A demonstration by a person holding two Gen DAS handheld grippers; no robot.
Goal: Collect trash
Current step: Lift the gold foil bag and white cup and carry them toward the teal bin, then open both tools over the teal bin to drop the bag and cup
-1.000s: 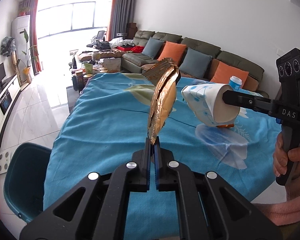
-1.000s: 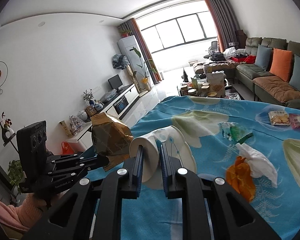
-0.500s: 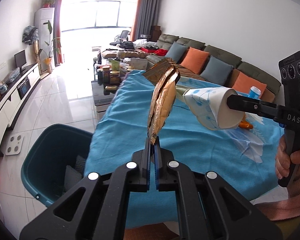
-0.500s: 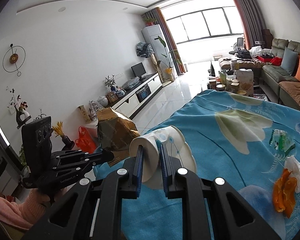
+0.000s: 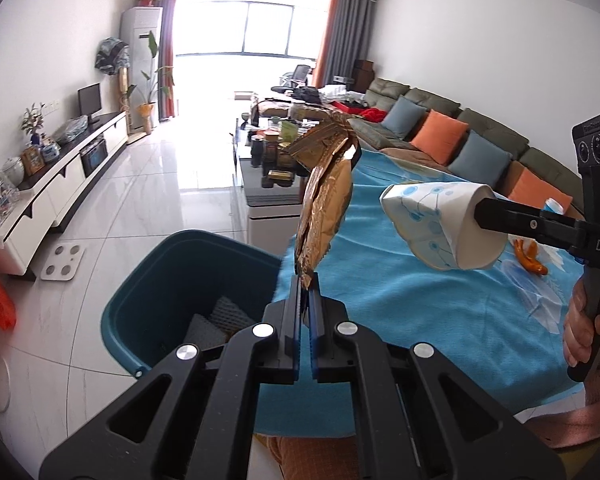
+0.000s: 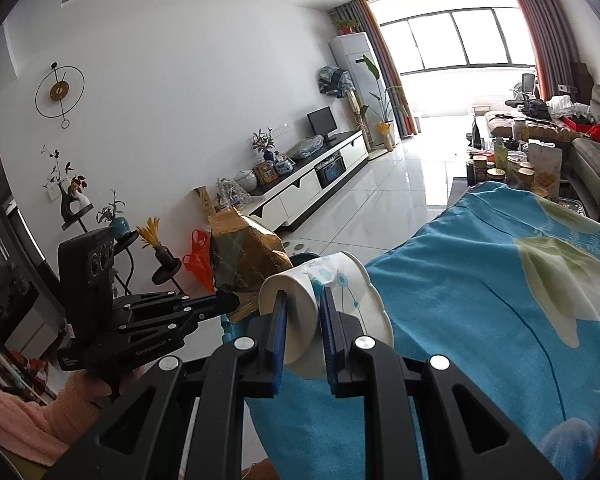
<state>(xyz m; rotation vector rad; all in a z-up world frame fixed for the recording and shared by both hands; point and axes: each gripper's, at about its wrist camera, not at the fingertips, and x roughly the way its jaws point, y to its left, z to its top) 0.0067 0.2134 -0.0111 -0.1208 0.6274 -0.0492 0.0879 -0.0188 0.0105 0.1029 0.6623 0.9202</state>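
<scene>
Now both loaded tools have swung over the teal bin [image 5: 148,300].

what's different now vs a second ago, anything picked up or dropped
Both hands swung away from the middle of the blue floral tablecloth toward its edge, so the teal plastic bin on the floor came into view below them. Nothing was picked up or dropped: the left gripper still pinches the crumpled gold foil wrapper, and the right gripper still clamps the squashed white paper cup.
</scene>
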